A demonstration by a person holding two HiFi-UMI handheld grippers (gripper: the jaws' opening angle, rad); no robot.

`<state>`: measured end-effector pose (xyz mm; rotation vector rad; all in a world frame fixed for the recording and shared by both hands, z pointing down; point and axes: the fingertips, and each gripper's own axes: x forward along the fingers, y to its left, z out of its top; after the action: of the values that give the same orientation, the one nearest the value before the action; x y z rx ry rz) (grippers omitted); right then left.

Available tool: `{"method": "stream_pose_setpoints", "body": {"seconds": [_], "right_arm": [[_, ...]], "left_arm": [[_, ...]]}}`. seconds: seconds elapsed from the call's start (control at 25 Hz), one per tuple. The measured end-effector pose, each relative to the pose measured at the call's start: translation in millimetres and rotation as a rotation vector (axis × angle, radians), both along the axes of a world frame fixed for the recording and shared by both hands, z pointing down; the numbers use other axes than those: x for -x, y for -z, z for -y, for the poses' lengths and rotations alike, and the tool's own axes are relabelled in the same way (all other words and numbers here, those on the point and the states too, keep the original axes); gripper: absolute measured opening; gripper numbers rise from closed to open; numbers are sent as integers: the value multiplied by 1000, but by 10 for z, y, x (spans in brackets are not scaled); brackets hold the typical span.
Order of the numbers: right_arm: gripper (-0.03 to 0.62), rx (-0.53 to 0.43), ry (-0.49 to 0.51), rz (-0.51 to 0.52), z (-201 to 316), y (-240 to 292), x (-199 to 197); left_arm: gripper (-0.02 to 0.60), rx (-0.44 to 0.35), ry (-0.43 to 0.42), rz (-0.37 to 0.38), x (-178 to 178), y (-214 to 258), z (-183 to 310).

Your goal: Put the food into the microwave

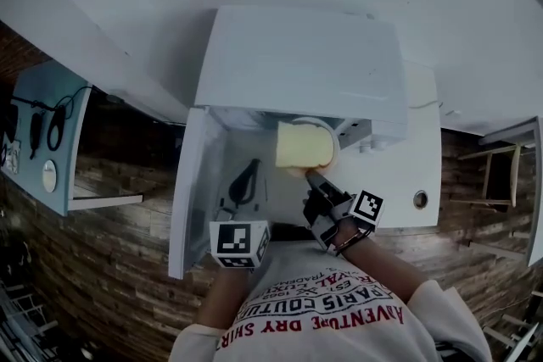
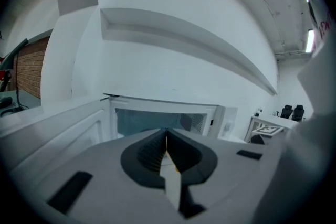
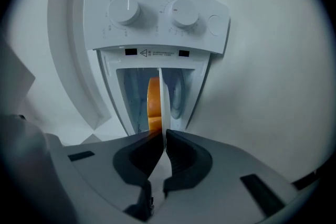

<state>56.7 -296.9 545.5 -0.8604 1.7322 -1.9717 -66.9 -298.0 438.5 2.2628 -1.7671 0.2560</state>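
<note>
A white microwave stands with its door swung open to the left. My right gripper is shut on the rim of a plate that looks pale yellow and sits at the mouth of the cavity. In the right gripper view the plate shows edge-on between the jaws, with orange food lying on it. My left gripper hovers in front of the open door with its jaws together and nothing visibly held. In the left gripper view it points toward the open cavity.
Two knobs sit on the microwave's control panel beside the cavity. The microwave rests on a white counter with a wall shelf above. A wooden floor and a person's printed shirt lie below.
</note>
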Motion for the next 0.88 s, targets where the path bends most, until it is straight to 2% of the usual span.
{"method": "stream_pose_setpoints", "body": {"seconds": [0.4, 0.72, 0.88], "right_arm": [[21, -16, -73, -14, 584, -156, 386], [21, -22, -171, -22, 968, -287, 475], [21, -26, -184, -36, 1115, -341, 534]], "left_arm": [[8, 45, -72, -15, 129, -218, 270], [8, 91, -108, -25, 152, -422, 259], [8, 95, -135, -32, 103, -415, 281]]}}
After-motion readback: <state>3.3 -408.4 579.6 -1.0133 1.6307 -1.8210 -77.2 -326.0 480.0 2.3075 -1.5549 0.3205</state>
